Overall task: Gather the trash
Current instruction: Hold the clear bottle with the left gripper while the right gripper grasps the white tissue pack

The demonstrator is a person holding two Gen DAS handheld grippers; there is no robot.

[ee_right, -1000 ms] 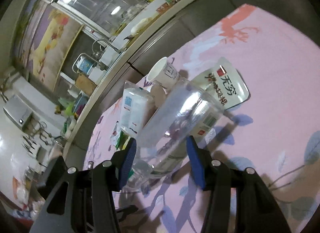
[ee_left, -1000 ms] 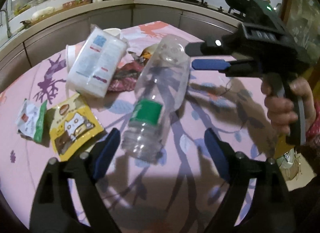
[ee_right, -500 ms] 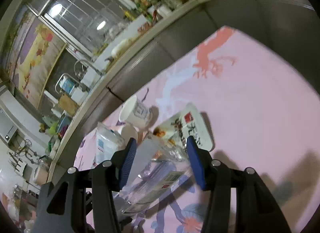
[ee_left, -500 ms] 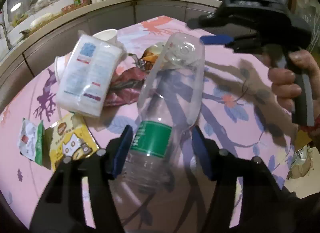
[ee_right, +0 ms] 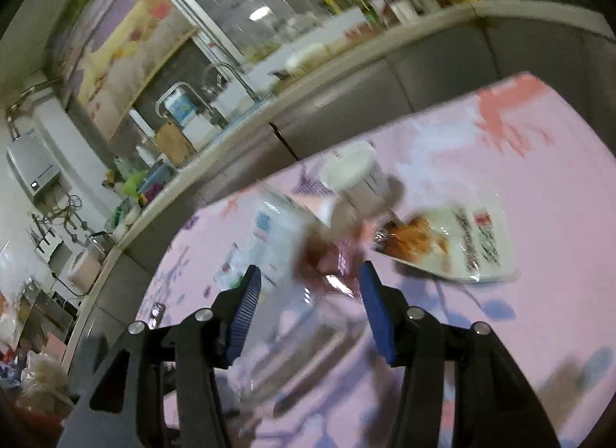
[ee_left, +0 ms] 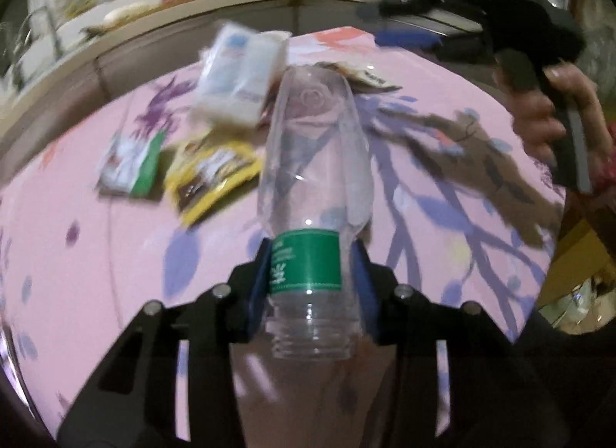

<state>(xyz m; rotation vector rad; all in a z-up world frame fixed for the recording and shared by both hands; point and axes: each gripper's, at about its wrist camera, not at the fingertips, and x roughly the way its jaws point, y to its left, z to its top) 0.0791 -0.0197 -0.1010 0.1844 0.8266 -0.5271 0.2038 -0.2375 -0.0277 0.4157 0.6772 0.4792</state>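
Trash lies scattered over a table [ee_left: 96, 274] spread with a pink flowered cloth, its far edge close to a grey kitchen counter [ee_left: 115, 47] and its right edge dropping off beside a cardboard box [ee_left: 577, 251]. Largest of the litter, a clear plastic bottle [ee_left: 313, 163] with a green label sits neck-first between the blue pads of the left gripper [ee_left: 312, 278], whose jaws are closing on the label band and appear to press it. Empty and thin-walled, the bottle looks light, slick and easily crushed, so the stiffer shoulder near the neck seems the soundest hold. Behind it lie a white tissue pack [ee_left: 238, 74], a yellow snack packet [ee_left: 211, 174], a green-and-white sachet [ee_left: 131, 163], a white pouch [ee_right: 458, 244] and a paper cup [ee_right: 354, 182]. The right gripper [ee_right: 308, 313] hangs above the pile, jaws parted and gripping nothing. Open cloth lies nearest the person.
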